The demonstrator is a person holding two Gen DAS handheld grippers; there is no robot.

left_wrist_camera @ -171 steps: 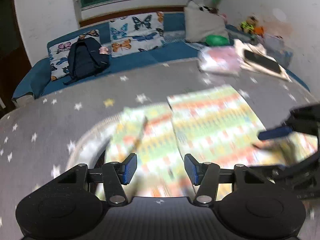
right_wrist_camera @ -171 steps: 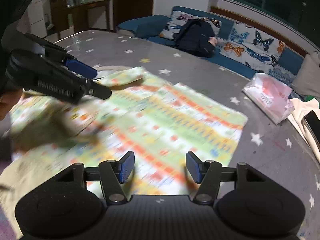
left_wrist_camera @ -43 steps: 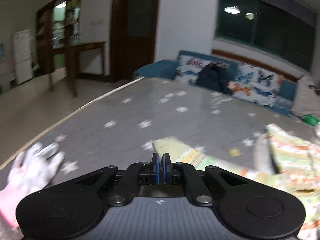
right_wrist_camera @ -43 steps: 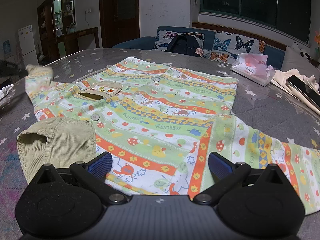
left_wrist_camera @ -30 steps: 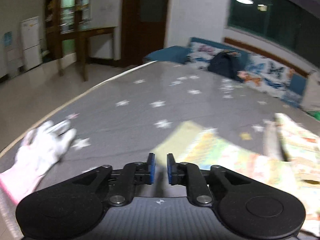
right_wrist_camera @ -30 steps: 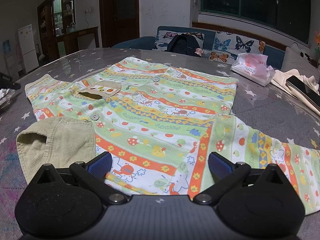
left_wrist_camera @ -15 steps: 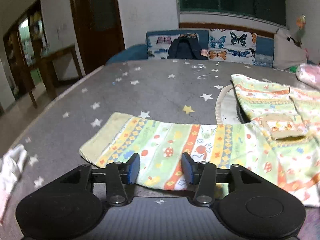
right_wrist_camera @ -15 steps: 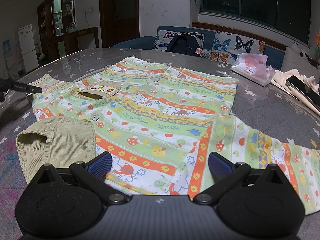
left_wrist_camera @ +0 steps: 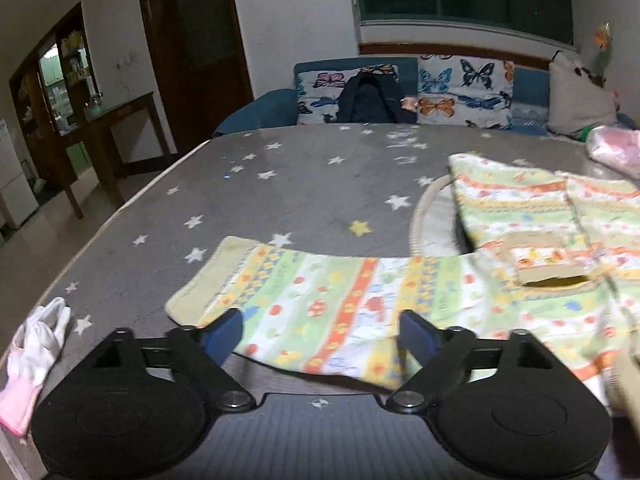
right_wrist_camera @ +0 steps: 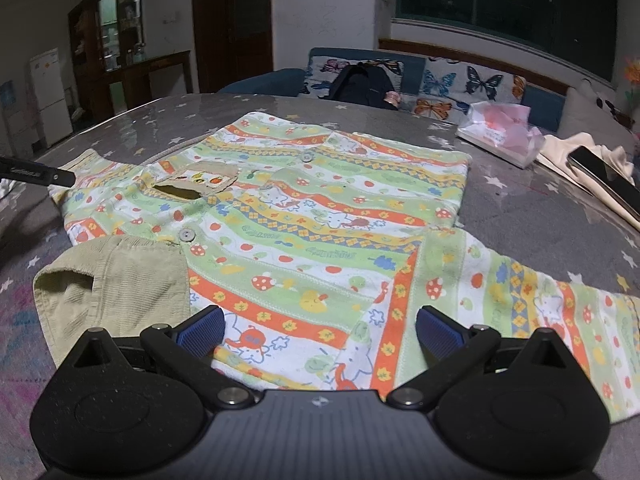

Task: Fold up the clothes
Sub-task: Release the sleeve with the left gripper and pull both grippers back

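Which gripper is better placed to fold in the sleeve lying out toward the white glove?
Left. The left gripper sits open right over that patterned green-and-orange sleeve, its jaws having just opened. The right gripper is open over the shirt's collar end instead.

I count one patterned children's shirt [right_wrist_camera: 320,216] spread on the one star-print table [left_wrist_camera: 304,188], with two buttons [right_wrist_camera: 186,234] showing down its front and one chest pocket [right_wrist_camera: 196,182]. Beside it I see one white glove [left_wrist_camera: 36,344], one pink plastic bag [right_wrist_camera: 502,130] and one phone [right_wrist_camera: 604,182]. On the one sofa [left_wrist_camera: 264,114] behind I make out one dark backpack [left_wrist_camera: 370,98] and two butterfly cushions [left_wrist_camera: 466,90].
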